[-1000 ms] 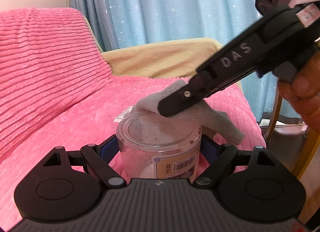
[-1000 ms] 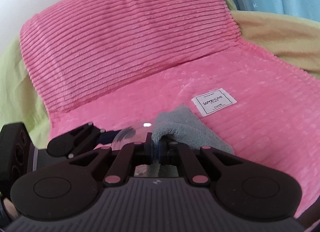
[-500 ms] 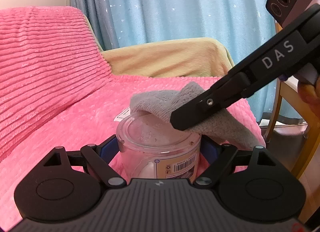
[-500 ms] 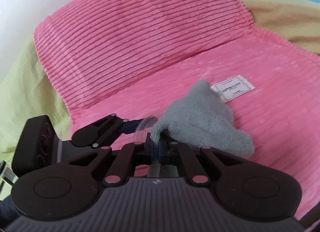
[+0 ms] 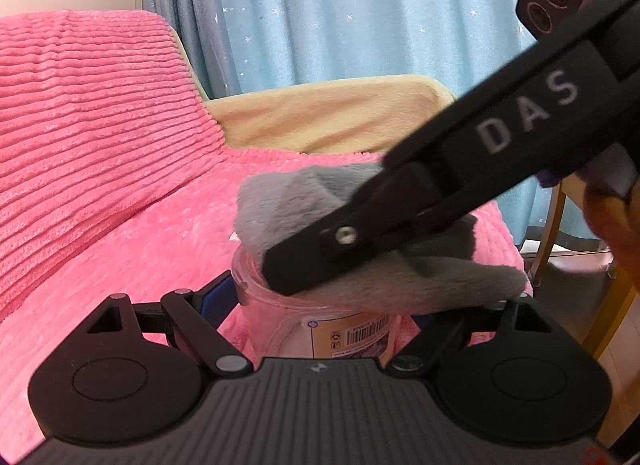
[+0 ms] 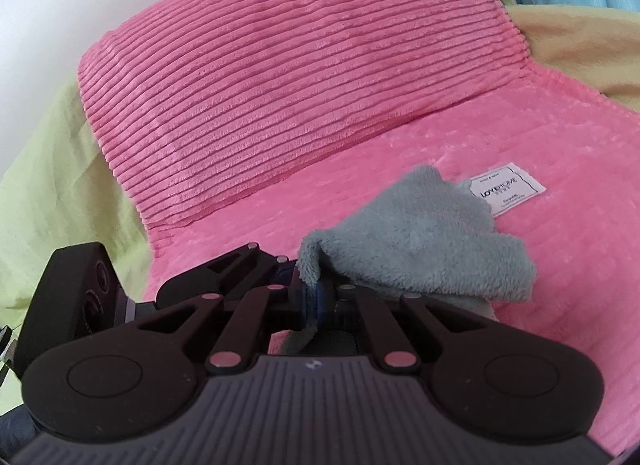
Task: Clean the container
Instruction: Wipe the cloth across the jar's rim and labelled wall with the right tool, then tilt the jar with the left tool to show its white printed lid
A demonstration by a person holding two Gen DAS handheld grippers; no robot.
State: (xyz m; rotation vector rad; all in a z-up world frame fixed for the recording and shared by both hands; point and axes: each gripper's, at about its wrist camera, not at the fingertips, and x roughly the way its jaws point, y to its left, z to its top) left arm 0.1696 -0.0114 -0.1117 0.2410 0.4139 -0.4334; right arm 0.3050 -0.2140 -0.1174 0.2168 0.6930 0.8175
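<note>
A clear plastic container (image 5: 276, 325) with a barcode label stands on the pink blanket. My left gripper (image 5: 320, 305) is shut on the container's sides. My right gripper (image 6: 314, 299) is shut on a grey fleece cloth (image 6: 420, 241). In the left wrist view the right gripper (image 5: 304, 265) comes in from the upper right and presses the cloth (image 5: 304, 201) over the container's open top, hiding most of the rim. The container is hidden in the right wrist view.
A pink ribbed cushion (image 6: 288, 77) lies behind on the pink blanket (image 6: 560, 285), which has a white label (image 6: 506, 193). A beige cover (image 5: 328, 117), blue star curtains (image 5: 360, 17) and a wooden chair leg (image 5: 550, 241) are at the back and right.
The right gripper has moved the cloth across the container's top, toward the camera and lower, so the cloth now covers the rim. The left gripper keeps holding the container still.
</note>
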